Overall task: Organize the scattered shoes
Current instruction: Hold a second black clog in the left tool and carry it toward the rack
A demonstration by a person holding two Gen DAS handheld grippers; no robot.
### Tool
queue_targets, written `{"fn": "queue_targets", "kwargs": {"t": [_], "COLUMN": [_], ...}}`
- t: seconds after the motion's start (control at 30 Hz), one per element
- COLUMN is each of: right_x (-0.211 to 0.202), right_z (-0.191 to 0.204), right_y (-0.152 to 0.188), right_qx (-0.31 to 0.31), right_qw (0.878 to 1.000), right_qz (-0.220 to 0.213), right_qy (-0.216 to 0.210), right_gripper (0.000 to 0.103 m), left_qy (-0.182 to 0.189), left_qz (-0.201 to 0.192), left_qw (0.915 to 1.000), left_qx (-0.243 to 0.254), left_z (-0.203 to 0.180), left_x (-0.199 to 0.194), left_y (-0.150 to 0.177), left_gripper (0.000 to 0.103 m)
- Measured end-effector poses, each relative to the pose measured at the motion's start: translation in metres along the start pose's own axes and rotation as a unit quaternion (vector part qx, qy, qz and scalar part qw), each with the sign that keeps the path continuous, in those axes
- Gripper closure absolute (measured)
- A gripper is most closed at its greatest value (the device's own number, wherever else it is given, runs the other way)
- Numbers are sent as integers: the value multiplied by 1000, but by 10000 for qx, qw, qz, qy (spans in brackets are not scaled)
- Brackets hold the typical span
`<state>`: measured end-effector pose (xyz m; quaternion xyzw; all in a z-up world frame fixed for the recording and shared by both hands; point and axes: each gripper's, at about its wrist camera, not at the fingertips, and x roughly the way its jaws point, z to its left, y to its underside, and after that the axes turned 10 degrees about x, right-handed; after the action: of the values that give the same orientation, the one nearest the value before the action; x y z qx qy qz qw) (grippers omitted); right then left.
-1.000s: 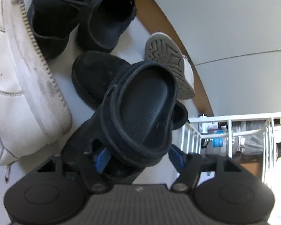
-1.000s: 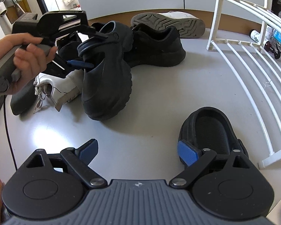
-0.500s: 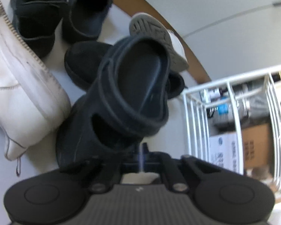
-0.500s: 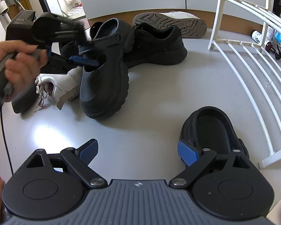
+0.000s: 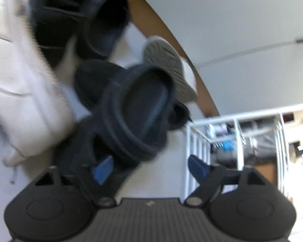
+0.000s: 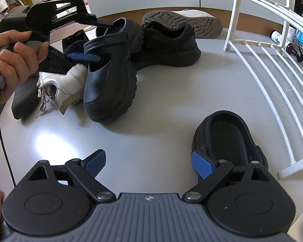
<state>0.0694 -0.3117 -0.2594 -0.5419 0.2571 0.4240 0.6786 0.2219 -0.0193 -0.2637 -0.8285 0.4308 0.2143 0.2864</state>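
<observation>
A black clog [image 6: 113, 74] stands tipped on its toe on the grey floor, its opening facing the left wrist view [image 5: 139, 109]. My left gripper [image 5: 149, 167] is open; in the right wrist view [image 6: 95, 40] its lower blue finger sits inside the clog's heel opening and the upper finger lies above the heel strap. The matching black clog [image 6: 224, 137] lies flat just ahead of my right gripper [image 6: 149, 163], which is open and empty.
A black sneaker [image 6: 167, 44], an overturned white sneaker [image 6: 183, 20], another white sneaker [image 6: 60, 84] and more black shoes [image 5: 70, 14] lie in a pile. A white wire shoe rack [image 6: 272, 64] stands at the right.
My left gripper was shut on the clog's heel half a second ago and has opened again. The clog has tilted slightly. The right gripper has not moved.
</observation>
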Motion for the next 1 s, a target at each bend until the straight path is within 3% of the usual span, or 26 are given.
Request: {"fn": "queue_targets", "kwargs": {"t": [0.2, 0.53, 0.7, 1.0], "right_x": [2, 4, 2, -1], "right_z": [-2, 2, 1, 0], "right_y": [2, 2, 2, 2], "right_qx": [31, -40, -21, -9], "right_qw": [10000, 10000, 10000, 10000], "right_qz": [45, 79, 66, -11], "right_qy": [29, 15, 31, 81], "right_gripper": [8, 8, 8, 8], "left_qy": [205, 538, 364, 240], "left_qz": [-16, 258, 151, 489], "left_qw": [9984, 9936, 9957, 9985], "left_qx": [-519, -955, -843, -47], "left_z": [25, 30, 33, 9], "left_x": [-4, 3, 3, 0], "left_y": [-10, -2, -7, 1], "left_gripper": [27, 39, 49, 59]}}
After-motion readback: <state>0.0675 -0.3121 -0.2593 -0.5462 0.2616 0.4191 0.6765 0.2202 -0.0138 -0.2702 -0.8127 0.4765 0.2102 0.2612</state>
